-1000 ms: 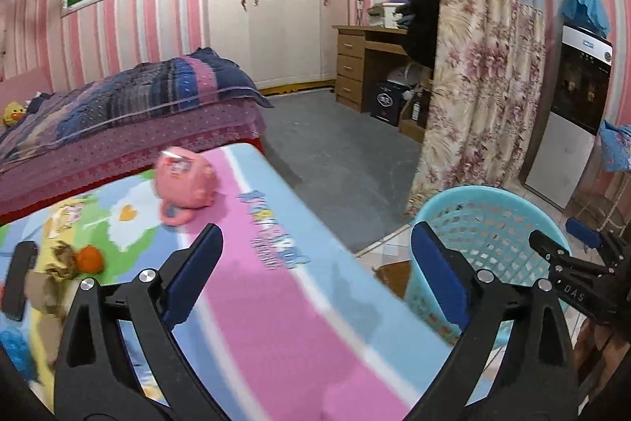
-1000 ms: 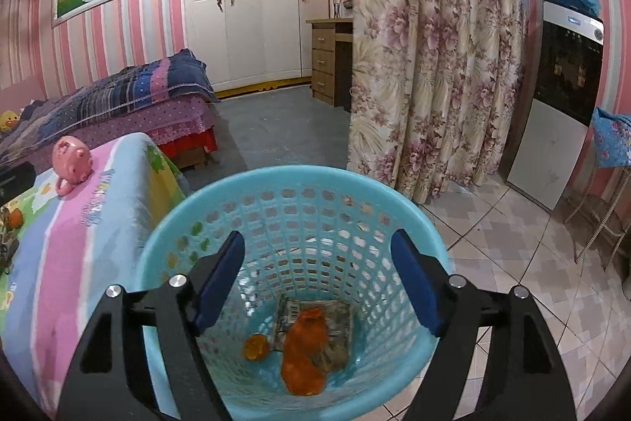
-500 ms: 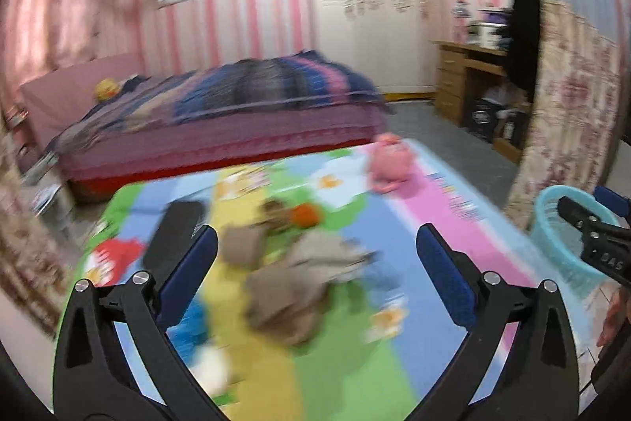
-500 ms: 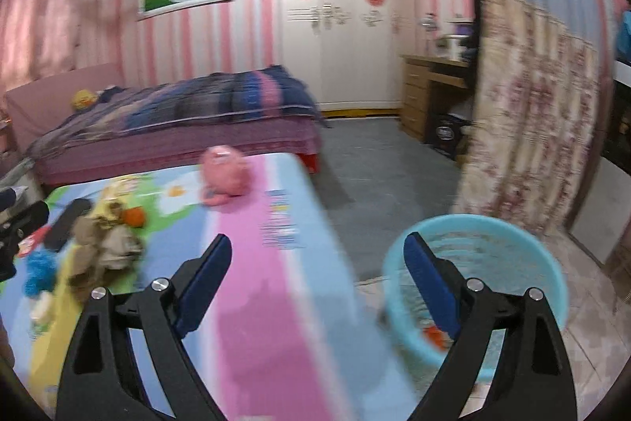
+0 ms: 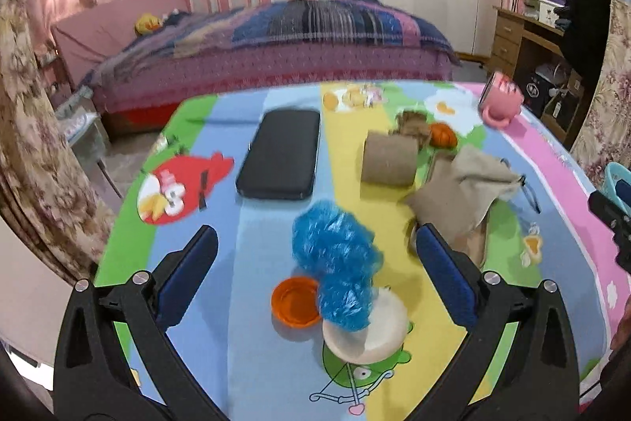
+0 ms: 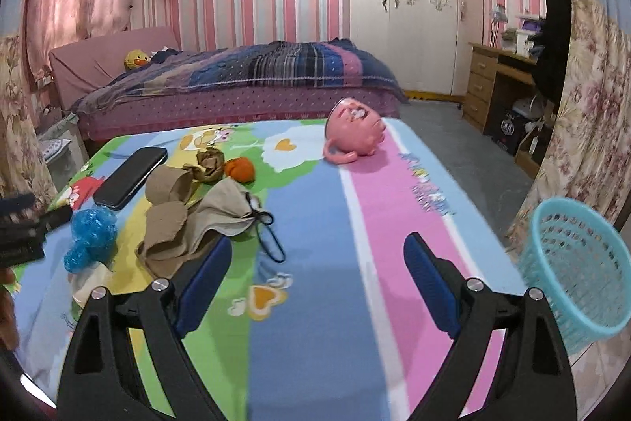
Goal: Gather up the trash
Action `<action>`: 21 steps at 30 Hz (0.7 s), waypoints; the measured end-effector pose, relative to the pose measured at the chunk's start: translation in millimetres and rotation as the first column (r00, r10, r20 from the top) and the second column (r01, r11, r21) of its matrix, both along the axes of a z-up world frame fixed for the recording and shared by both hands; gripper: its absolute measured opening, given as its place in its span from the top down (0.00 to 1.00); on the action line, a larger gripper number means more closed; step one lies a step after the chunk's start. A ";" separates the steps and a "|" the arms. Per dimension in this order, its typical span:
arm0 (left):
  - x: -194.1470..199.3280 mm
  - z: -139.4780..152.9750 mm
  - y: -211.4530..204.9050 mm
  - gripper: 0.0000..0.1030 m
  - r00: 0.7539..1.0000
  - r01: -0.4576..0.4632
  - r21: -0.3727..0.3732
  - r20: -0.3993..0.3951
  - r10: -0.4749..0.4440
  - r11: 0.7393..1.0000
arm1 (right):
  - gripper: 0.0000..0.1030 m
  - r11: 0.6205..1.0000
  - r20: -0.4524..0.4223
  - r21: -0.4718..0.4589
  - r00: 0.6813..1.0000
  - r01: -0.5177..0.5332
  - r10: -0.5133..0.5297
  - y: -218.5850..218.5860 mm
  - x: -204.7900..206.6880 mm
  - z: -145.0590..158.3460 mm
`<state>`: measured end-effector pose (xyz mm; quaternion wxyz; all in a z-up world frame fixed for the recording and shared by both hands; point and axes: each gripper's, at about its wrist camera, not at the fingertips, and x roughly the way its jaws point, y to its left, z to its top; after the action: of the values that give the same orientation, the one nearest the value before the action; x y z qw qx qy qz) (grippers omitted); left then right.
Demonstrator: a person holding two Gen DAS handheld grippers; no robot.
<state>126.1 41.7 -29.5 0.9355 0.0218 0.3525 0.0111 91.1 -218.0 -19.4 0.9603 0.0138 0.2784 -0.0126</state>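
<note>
Both cameras have swung away from the basket since a second ago and now face the cartoon-print table.

Left wrist view: the left gripper (image 5: 315,255) hovers over the table (image 5: 260,362) with its blue-padded jaws wide apart and nothing between them. Just ahead, between the fingers, lies a crumpled blue plastic bag (image 5: 335,255). It partly covers a white lid (image 5: 366,334), with an orange cap (image 5: 294,304) touching it on the left. Farther back lie a black phone (image 5: 282,154), a brown cardboard roll (image 5: 388,158), a heap of torn brown paper (image 5: 461,192), a crumpled brown wad (image 5: 412,123) and an orange peel (image 5: 443,135) beside it. A pink pig mug (image 5: 503,101) lies tipped near the far right corner. The right gripper's tip (image 5: 615,219) shows at the right edge.

Right wrist view: the right gripper (image 6: 317,263) is held above the table's pink and blue stripes (image 6: 394,223), jaws wide apart and empty. The turquoise basket (image 6: 575,263) stands on the floor, just beside the table's right edge. The brown paper (image 6: 189,223), the blue bag (image 6: 90,235) and the orange peel (image 6: 239,169) lie to the left, well apart from the basket. A black hair tie (image 6: 270,243) lies beside the paper. The pink mug (image 6: 355,137) lies on its side at the far end.
</note>
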 end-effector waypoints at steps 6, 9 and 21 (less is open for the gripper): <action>4.3 -7.9 3.7 0.11 0.999 -0.013 -0.035 -0.040 0.011 0.999 | 0.15 1.000 0.003 -0.012 1.000 0.016 -0.016 -4.0 -0.8 6.9; 4.1 -8.9 3.9 0.11 0.999 -0.018 -0.030 -0.036 0.017 0.999 | 0.15 1.000 0.009 0.008 1.000 0.024 -0.024 -9.1 -5.9 11.5; 7.7 -14.9 4.2 0.11 0.999 -0.018 -0.042 -0.050 0.016 0.999 | 0.15 0.999 -0.001 0.015 0.999 0.042 -0.042 -17.8 -3.4 9.8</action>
<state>133.8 45.9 -44.4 0.9266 -0.0008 0.3759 0.0108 87.7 -235.8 -9.6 0.9595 0.0270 0.2786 -0.0307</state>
